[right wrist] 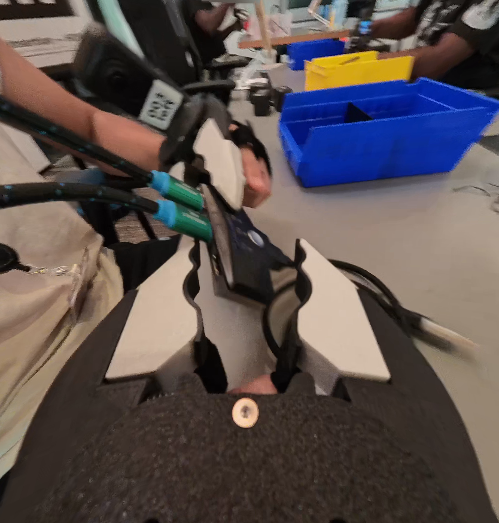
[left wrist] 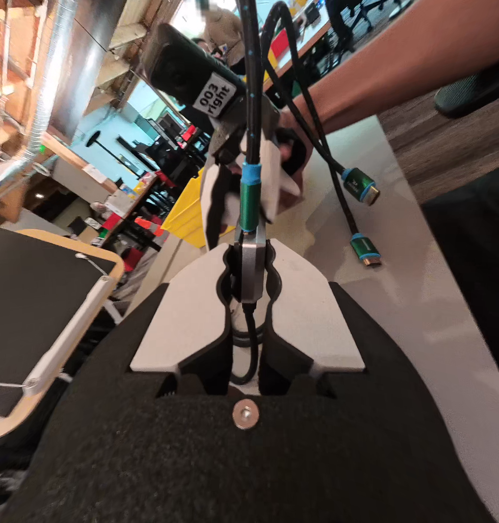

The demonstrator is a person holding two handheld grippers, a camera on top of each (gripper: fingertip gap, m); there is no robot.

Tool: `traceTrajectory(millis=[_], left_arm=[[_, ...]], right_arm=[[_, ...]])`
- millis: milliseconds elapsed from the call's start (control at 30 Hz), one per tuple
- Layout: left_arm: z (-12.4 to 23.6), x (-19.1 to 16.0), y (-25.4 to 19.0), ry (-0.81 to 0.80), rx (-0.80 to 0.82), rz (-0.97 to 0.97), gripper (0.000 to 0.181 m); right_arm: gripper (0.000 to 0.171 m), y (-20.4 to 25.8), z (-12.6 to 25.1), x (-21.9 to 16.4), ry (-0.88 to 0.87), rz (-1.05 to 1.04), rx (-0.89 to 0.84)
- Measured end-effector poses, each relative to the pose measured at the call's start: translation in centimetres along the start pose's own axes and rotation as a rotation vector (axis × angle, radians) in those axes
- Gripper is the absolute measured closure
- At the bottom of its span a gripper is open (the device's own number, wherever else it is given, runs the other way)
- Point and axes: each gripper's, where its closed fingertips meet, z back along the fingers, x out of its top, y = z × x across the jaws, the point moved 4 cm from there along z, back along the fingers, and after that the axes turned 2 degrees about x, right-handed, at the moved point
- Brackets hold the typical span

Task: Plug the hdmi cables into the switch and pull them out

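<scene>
Fingers of my left hand-held gripper [left wrist: 249, 271] pinch the thin grey switch [left wrist: 251, 271] on its edge, up off the grey tabletop [left wrist: 384, 297]. Two green plugs [right wrist: 186, 209] with black cables sit pushed into the switch side by side. My right hand-held gripper [right wrist: 247, 280] is spread wide, with the dark end of the switch between its white fingers [right wrist: 324, 319], not squeezed. Two more green plugs [left wrist: 364, 252] lie loose on the tabletop. A blue bin [right wrist: 384, 135] stands farther back, with a yellow one behind it.
</scene>
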Motion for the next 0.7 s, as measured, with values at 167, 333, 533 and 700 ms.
traceTrajectory(millis=[167, 333, 533, 700], left_arm=[[1.5, -1.4, -0.6, 0.072, 0.060, -0.214, 0.162], [0.7, -3.4, -0.5, 0.227, 0.174, -0.258, 0.161], [-0.8, -4.1, 0.4, 0.369, 0.312, -0.217, 0.161], [-1.4, -4.1, 1.0, 0.388, 0.392, -0.143, 0.161]], right_arm=[[0.113, -4.5, 6.8, 5.9, -0.214, 0.018, -0.394], [0.118, -2.5, 11.6, 12.7, -0.228, 0.149, -0.660], [0.126, 6.8, 3.8, 8.0, -0.060, 0.019, -0.254], [0.125, 5.9, -1.3, -1.2, -0.130, -0.265, -0.396]])
